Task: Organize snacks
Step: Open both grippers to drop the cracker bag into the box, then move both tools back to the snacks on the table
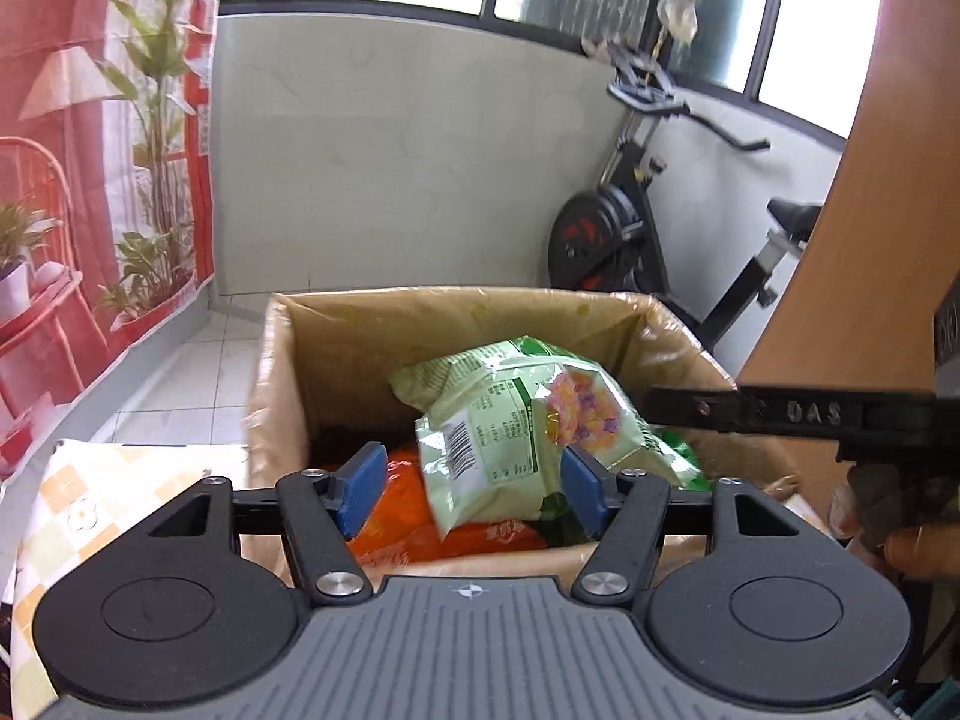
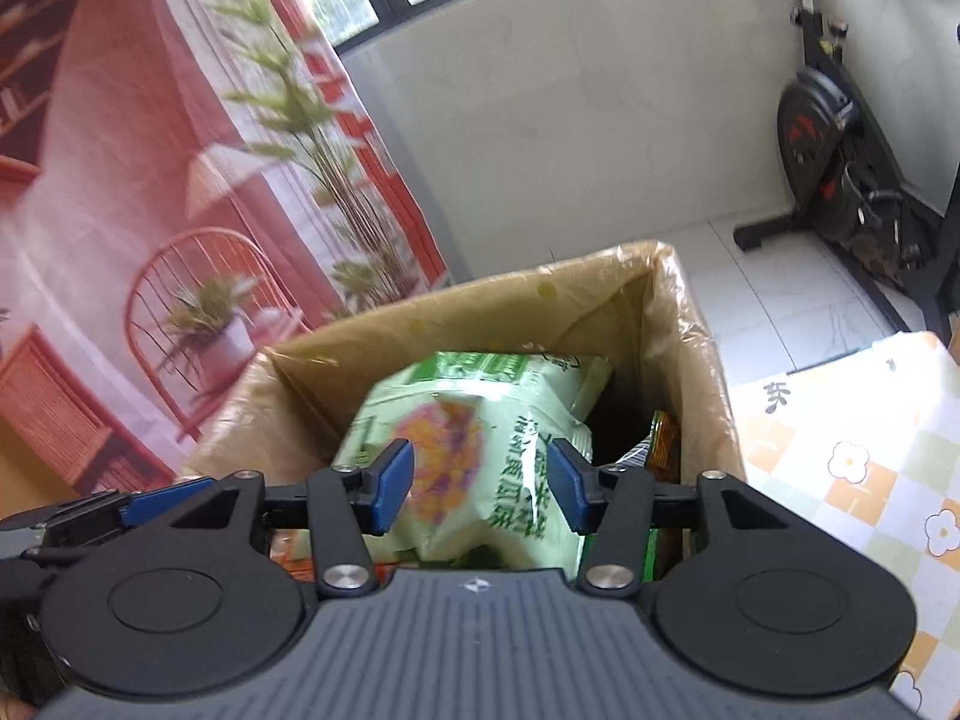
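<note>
A pale green snack bag (image 1: 498, 420) hangs tilted over an open cardboard box (image 1: 456, 295). In the left wrist view it sits between my left gripper's (image 1: 474, 492) blue pads. It lies against the right pad, with a gap at the left one, so the gripper is open. In the right wrist view my right gripper (image 2: 480, 492) is shut on the same bag (image 2: 480, 450), its pads against both sides. The right gripper's finger (image 1: 708, 411) reaches in from the right. An orange packet (image 1: 414, 516) and dark green packets (image 1: 684, 459) lie in the box.
The plastic-lined box (image 2: 480, 294) stands against a table with a checked cloth (image 2: 840, 450). An exercise bike (image 2: 840, 150) stands on the tiled floor behind. A red printed backdrop (image 1: 90, 180) hangs at the left, a wooden panel (image 1: 870, 210) at the right. A hand (image 1: 918, 546) shows at lower right.
</note>
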Demonstrator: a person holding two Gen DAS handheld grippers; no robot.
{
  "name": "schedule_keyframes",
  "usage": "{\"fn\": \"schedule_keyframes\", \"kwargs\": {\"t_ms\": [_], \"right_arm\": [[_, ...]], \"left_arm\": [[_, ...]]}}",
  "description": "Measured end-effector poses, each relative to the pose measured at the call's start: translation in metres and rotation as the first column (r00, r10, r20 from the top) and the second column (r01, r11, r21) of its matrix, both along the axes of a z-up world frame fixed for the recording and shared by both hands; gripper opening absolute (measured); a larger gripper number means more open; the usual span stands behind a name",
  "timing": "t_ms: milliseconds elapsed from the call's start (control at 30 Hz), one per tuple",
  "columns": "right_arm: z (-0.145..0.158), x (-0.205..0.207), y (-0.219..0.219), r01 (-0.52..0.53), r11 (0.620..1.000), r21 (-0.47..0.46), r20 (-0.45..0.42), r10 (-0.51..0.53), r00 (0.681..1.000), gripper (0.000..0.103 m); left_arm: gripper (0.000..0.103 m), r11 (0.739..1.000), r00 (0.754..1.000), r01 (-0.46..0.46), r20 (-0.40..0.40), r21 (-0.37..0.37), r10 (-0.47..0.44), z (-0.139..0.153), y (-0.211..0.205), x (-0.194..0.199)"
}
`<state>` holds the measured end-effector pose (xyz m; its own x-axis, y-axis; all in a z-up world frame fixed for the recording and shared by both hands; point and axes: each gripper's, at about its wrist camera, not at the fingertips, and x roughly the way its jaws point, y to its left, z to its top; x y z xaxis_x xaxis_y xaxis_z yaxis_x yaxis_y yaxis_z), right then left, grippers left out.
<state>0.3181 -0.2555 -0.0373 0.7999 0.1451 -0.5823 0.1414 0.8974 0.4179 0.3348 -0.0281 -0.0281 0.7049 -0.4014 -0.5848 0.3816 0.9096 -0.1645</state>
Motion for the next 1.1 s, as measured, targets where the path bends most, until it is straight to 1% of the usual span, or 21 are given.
{"fn": "schedule_keyframes", "kwargs": {"t_ms": [200,300,400,500,600,767,867,933,967,1033,1100], "right_arm": [[0.013,-0.042,0.015,-0.037,0.996,-0.077,0.062,0.042,0.997,0.054],[0.013,-0.063,0.023,-0.052,0.994,-0.092,0.076,0.059,0.995,0.054],[0.01,-0.085,0.03,-0.075,0.99,-0.12,0.085,0.086,0.993,0.054],[0.003,-0.101,0.038,-0.098,0.982,-0.161,0.093,0.114,0.989,0.058],[-0.008,-0.115,0.044,-0.111,0.975,-0.193,0.101,0.133,0.986,0.059],[-0.034,-0.128,0.044,-0.11,0.973,-0.202,0.086,0.129,0.988,0.061],[-0.05,-0.131,0.044,-0.098,0.973,-0.209,0.067,0.114,0.991,0.062],[-0.062,-0.134,0.045,-0.09,0.973,-0.214,0.06,0.105,0.993,0.068],[-0.068,-0.136,0.045,-0.088,0.973,-0.215,0.058,0.102,0.993,0.07],[-0.08,-0.139,0.046,-0.093,0.972,-0.215,0.047,0.105,0.993,0.077],[-0.092,-0.141,0.046,-0.098,0.972,-0.213,0.026,0.106,0.994,0.079]], "left_arm": [[0.067,0.998,0.998,-0.051,0.027,-0.032,0.052,0.015,0.035,-0.032],[0.067,0.997,0.997,-0.066,0.045,-0.029,0.067,0.018,0.05,-0.049],[0.067,0.997,0.995,-0.077,0.06,-0.014,0.077,0.014,0.061,-0.062],[0.068,0.997,0.994,-0.072,0.084,0.018,0.071,0.004,0.068,-0.074],[0.068,0.997,0.994,-0.069,0.087,0.028,0.066,-0.008,0.076,-0.085],[0.069,0.996,0.992,-0.079,0.103,0.039,0.075,-0.03,0.08,-0.101],[0.071,0.995,0.99,-0.092,0.113,0.027,0.088,-0.045,0.08,-0.109],[0.074,0.994,0.988,-0.104,0.115,0.025,0.1,-0.057,0.078,-0.114],[0.076,0.994,0.988,-0.11,0.113,0.028,0.106,-0.064,0.077,-0.115],[0.078,0.993,0.989,-0.114,0.095,0.03,0.111,-0.076,0.074,-0.118],[0.079,0.993,0.991,-0.115,0.074,0.024,0.113,-0.088,0.073,-0.12]]}}
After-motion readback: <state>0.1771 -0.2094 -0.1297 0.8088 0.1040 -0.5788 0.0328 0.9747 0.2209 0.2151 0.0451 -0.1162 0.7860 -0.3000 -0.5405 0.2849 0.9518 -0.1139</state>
